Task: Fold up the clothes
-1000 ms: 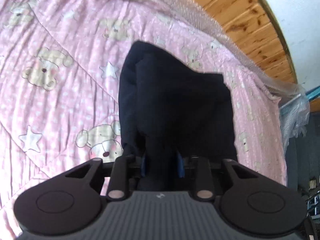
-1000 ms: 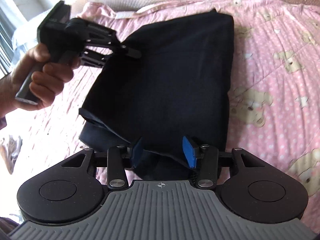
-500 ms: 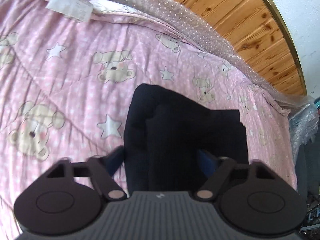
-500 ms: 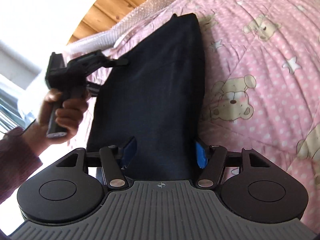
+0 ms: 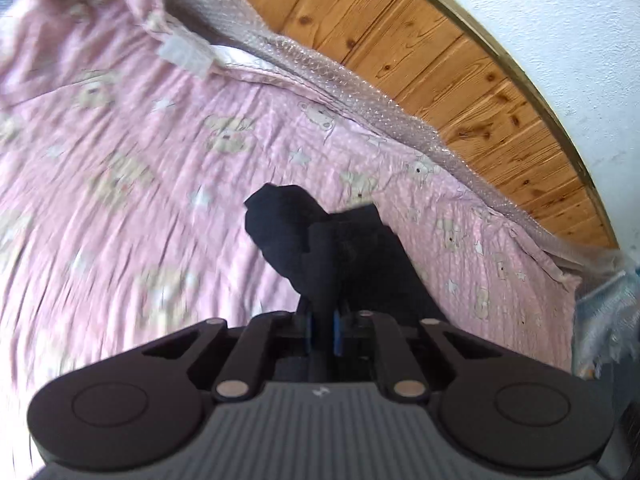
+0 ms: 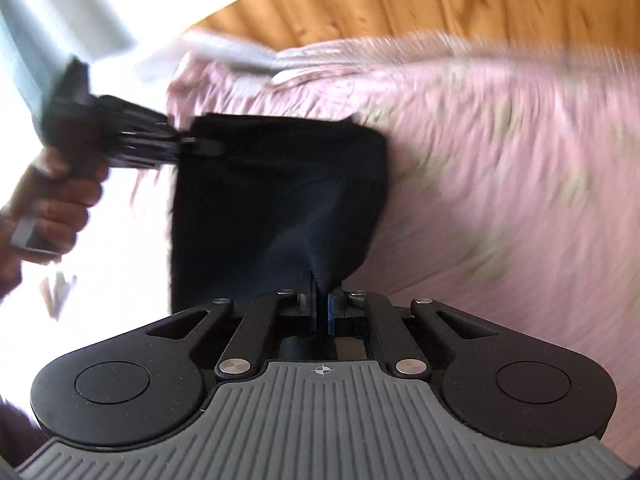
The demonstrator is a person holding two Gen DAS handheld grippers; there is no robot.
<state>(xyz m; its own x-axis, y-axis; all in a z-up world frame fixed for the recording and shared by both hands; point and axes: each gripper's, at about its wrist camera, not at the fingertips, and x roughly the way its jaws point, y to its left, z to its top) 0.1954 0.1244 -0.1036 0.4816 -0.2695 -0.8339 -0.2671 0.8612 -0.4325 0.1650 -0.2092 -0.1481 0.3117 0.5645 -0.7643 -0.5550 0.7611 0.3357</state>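
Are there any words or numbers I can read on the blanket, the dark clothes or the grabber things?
No readable words or numbers anywhere.
White tag on the pink blanket: blurred, no text visible.
Left gripper: a tiny white mark, too small to read.
Right gripper: a small crosshair sign, no letters.
Dark garment: nothing printed that shows.

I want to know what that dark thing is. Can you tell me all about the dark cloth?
The cloth is navy, almost black, soft fabric, folded into layers. It is lifted off the pink blanket and hangs stretched between the two tools. The right tool pinches one edge; the left tool pinches another, with a bunched end sticking out past it. Nothing else touches it. The pictures are blurred, so what garment it is cannot be told.
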